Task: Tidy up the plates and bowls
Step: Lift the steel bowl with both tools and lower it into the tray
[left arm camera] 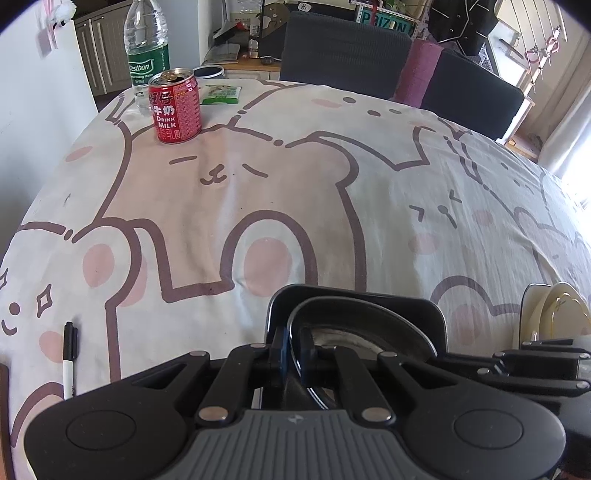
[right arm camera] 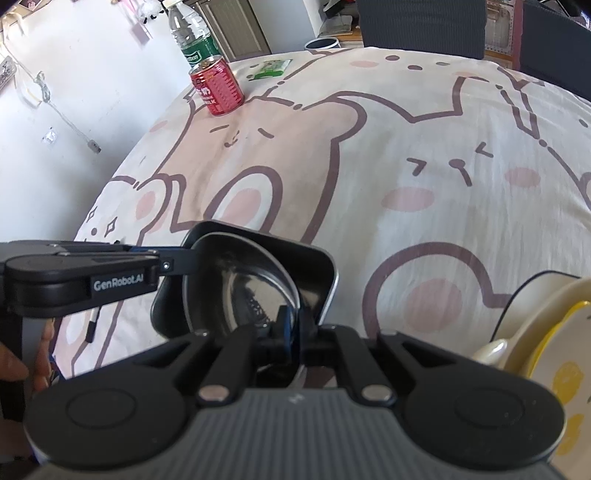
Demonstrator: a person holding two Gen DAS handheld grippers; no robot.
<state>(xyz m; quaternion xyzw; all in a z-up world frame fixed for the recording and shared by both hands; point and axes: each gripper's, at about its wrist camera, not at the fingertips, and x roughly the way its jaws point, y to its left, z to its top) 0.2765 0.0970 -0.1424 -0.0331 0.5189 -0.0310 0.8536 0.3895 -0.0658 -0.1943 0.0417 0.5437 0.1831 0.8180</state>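
Observation:
A dark, shiny metal bowl [left arm camera: 369, 325] [right arm camera: 240, 284] rests in a black square plate [left arm camera: 424, 306] [right arm camera: 321, 258] on the bear-print tablecloth [left arm camera: 258, 192]. My left gripper [left arm camera: 293, 349] is shut on the bowl's left rim; in the right wrist view it [right arm camera: 181, 263] reaches in from the left. My right gripper [right arm camera: 295, 332] is shut on the bowl's near-right rim, and its linkage shows at the right edge of the left wrist view. Stacked cream and yellow bowls [left arm camera: 554, 310] [right arm camera: 546, 332] stand to the right of the black plate.
A red milk can [left arm camera: 176, 107] [right arm camera: 217, 86], a water bottle [left arm camera: 146, 48] [right arm camera: 192, 33] and a green packet [left arm camera: 220, 95] [right arm camera: 269, 69] stand at the far left. A black pen [left arm camera: 69, 354] lies near left. Dark chairs [left arm camera: 343, 48] line the far edge. A hand [right arm camera: 22, 369] holds the left gripper.

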